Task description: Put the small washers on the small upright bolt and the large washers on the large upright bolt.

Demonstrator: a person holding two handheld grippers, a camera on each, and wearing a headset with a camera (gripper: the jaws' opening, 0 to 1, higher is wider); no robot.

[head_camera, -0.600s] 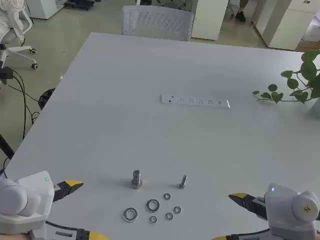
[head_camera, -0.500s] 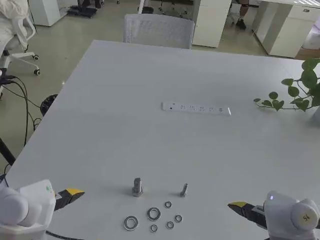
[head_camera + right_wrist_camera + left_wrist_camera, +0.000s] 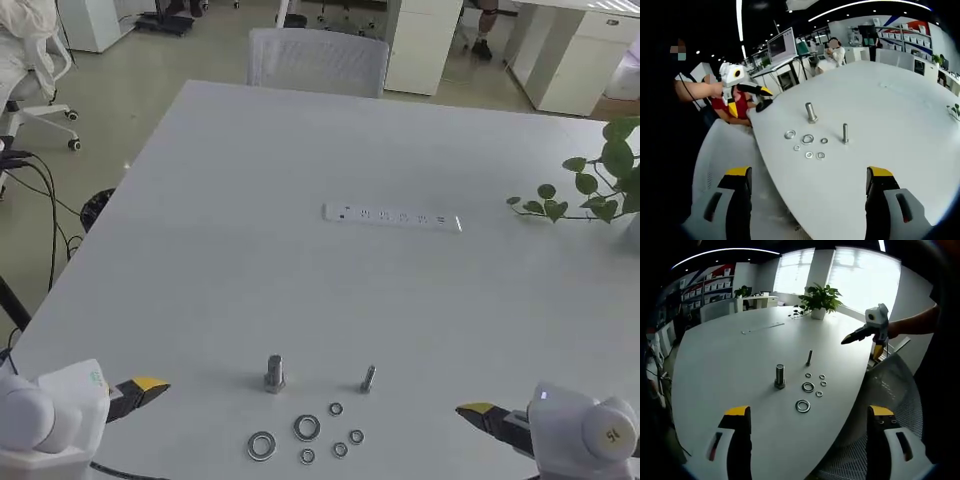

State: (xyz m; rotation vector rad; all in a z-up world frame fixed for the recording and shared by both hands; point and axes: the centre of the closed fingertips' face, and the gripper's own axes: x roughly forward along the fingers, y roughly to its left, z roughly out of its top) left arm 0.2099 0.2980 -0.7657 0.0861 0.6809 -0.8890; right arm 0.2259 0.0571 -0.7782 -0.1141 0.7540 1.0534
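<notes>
I am holding the left tongs (image 3: 148,386) low at the near left edge of the white table (image 3: 300,250). Its jaws are standing wide apart and are clamping nothing. In the left gripper view both yellow tips are pointing over the table edge toward the parts.

I am holding the right tongs (image 3: 476,410) at the near right side. These jaws are also gaping wide and are carrying nothing. Both tongs are staying well apart from the parts, which are lying between them.

The large bolt (image 3: 274,373) is standing upright near the front of the table. The small bolt (image 3: 368,379) is standing upright to its right, with a clear gap between the two. No washer is sitting on either bolt.

The two large washers (image 3: 307,428) are lying flat, side by side, on my side of the large bolt. The four small washers (image 3: 340,450) are lying loosely scattered just right of them, on my side of the small bolt, and one of them is lying near that bolt's foot.

Farther back a white power strip (image 3: 392,216) is lying in the middle of the table. A green plant (image 3: 600,180) is standing at the right edge, and a chair (image 3: 318,60) is standing at the far end.
</notes>
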